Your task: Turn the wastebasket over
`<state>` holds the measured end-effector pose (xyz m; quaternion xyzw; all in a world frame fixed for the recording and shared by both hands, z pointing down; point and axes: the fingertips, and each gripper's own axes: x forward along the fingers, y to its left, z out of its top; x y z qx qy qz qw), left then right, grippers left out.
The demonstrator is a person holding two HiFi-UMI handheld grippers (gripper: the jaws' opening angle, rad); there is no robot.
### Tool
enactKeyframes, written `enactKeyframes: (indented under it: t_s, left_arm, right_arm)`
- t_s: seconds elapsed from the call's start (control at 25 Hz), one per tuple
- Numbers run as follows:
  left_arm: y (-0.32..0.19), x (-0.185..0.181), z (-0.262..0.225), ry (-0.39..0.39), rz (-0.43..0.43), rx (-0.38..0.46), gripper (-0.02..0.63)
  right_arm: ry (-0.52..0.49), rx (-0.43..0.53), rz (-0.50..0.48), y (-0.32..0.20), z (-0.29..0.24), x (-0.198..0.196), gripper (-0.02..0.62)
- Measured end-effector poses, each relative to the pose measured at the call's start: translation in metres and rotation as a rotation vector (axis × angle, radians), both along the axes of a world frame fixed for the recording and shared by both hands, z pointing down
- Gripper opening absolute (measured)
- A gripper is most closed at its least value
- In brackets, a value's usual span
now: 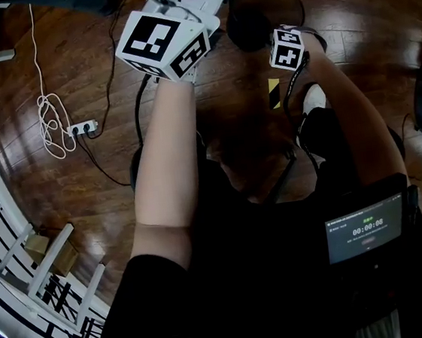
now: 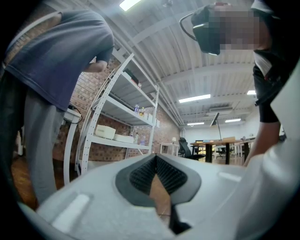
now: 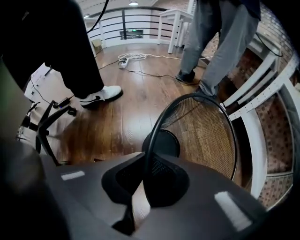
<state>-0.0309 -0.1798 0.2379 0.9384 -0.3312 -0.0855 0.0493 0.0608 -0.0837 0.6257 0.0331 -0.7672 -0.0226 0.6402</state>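
Wastebasket [image 3: 206, 136] is pinched by its rim in the right claw [image 3: 148, 182], the flip looking half done, so next comes rolling it over onto the floor [image 3: 117, 108]; left claw [image 2: 157, 174] closed, empty

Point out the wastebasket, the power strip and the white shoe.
wastebasket [image 3: 206, 136], right gripper view, on its mesh wall.
power strip [image 1: 84, 128], head view, on its white body.
white shoe [image 3: 101, 95], right gripper view, on its side.

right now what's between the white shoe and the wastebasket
Only bare wood floor lies between the white shoe and the wastebasket. This shows in the right gripper view.
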Motion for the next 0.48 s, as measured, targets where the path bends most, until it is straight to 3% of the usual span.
enactKeyframes:
  t_s: [0.28, 0.48]
  left_arm:
    - [-0.001, 0.001, -0.001, 0.000, -0.003, 0.001, 0.001]
    - [-0.001, 0.002, 0.001, -0.003, 0.000, -0.002, 0.001]
  right_arm:
    - [0.096, -0.029, -0.128, 0.036, 0.029, 0.007, 0.011]
    - [0.103, -0.019, -0.148, 0.039, 0.032, 0.011, 0.012]
